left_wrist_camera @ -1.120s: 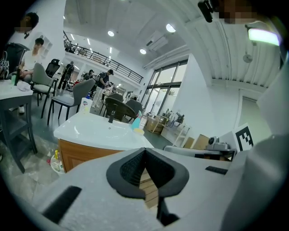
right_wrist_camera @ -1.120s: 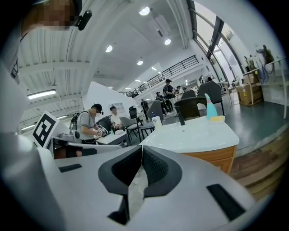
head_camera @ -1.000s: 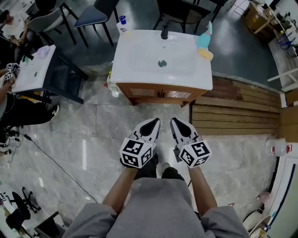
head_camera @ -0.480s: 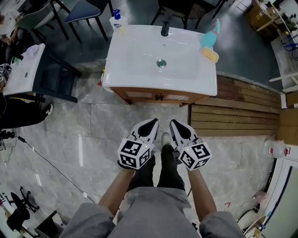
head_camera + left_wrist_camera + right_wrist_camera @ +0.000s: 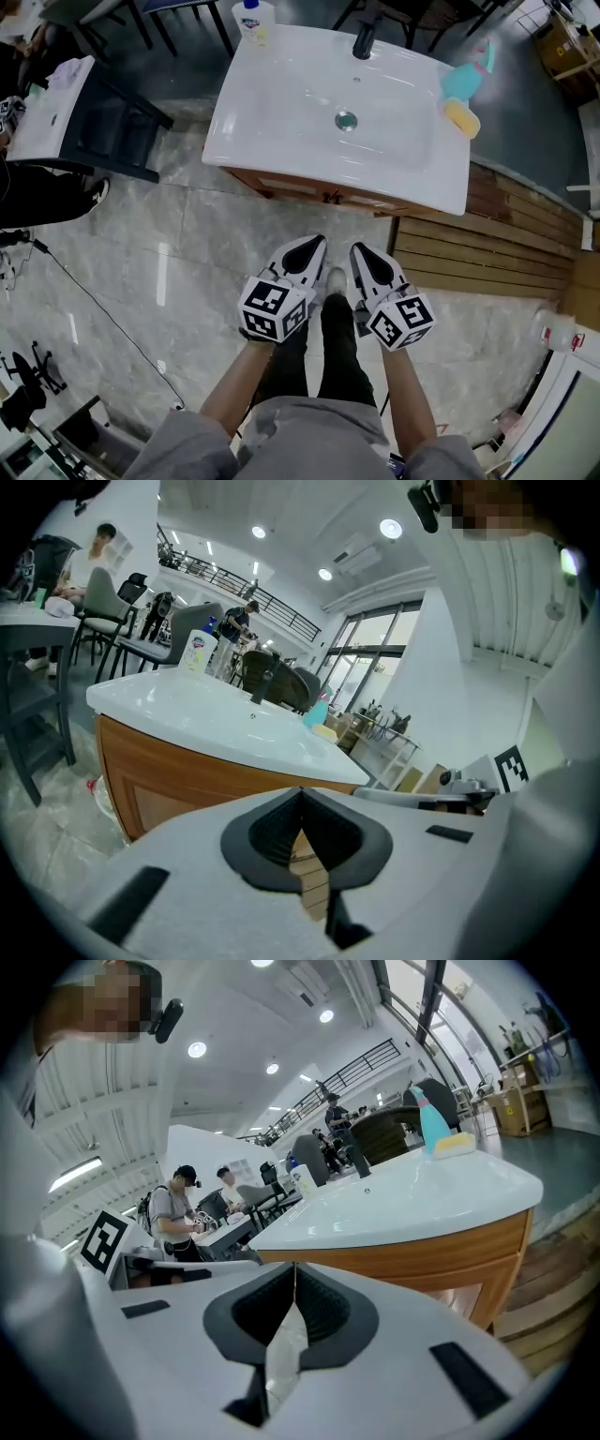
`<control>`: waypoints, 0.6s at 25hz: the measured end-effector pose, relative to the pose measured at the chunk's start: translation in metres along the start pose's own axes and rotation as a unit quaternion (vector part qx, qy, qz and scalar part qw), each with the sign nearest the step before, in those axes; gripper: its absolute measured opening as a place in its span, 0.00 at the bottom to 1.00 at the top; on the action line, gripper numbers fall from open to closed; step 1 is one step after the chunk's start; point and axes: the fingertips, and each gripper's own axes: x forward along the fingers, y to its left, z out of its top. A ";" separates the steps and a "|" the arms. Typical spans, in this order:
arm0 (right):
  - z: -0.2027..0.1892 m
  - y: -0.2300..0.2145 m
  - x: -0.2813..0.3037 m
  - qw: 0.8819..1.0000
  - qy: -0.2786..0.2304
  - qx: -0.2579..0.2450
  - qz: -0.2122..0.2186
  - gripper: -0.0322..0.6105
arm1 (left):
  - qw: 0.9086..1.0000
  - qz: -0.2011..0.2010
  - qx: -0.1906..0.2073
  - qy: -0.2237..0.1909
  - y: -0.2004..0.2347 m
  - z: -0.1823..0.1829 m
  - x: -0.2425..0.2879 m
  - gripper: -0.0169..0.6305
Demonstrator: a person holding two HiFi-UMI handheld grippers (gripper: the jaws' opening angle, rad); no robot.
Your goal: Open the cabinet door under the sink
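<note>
The white sink (image 5: pixel 281 122) sits on a wooden cabinet (image 5: pixel 319 194) whose front shows as a thin strip under the rim, with small dark handles (image 5: pixel 330 198) at its middle. Its doors look closed. My left gripper (image 5: pixel 307 244) and right gripper (image 5: pixel 362 250) are side by side over the floor, short of the cabinet, pointing at it. Both are shut with nothing between the jaws. In the left gripper view the cabinet (image 5: pixel 169 780) stands ahead beyond the shut left gripper (image 5: pixel 300 794). In the right gripper view the cabinet (image 5: pixel 441 1260) lies ahead beyond the shut right gripper (image 5: pixel 294 1269).
A black faucet (image 5: pixel 364 39), a soap bottle (image 5: pixel 251 19), a blue bottle (image 5: pixel 467 80) and a yellow sponge (image 5: pixel 462 117) stand on the sink. A wooden pallet (image 5: pixel 487 253) lies right of the cabinet. A dark stand with another basin (image 5: pixel 56 122) is at left. A cable (image 5: pixel 94 309) crosses the floor.
The sink and cabinet have come nearer and larger in the head view as the person stepped forward. Both grippers stay shut and side by side, a little lower.
</note>
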 end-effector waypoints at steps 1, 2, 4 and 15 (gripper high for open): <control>-0.003 -0.005 0.003 1.000 0.005 0.004 0.003 0.07 | 1.000 0.005 -0.001 0.000 0.003 -0.002 0.003 0.03; -0.006 -0.011 0.006 1.000 0.008 0.010 0.005 0.06 | 1.000 0.010 -0.002 0.000 0.005 -0.005 0.006 0.03; -0.011 -0.024 0.013 1.000 0.012 0.022 0.008 0.07 | 1.000 0.016 -0.006 0.003 0.009 -0.011 0.013 0.04; -0.071 -0.085 0.062 0.992 0.053 0.110 0.013 0.12 | 0.999 0.038 -0.021 0.000 0.040 -0.060 0.050 0.03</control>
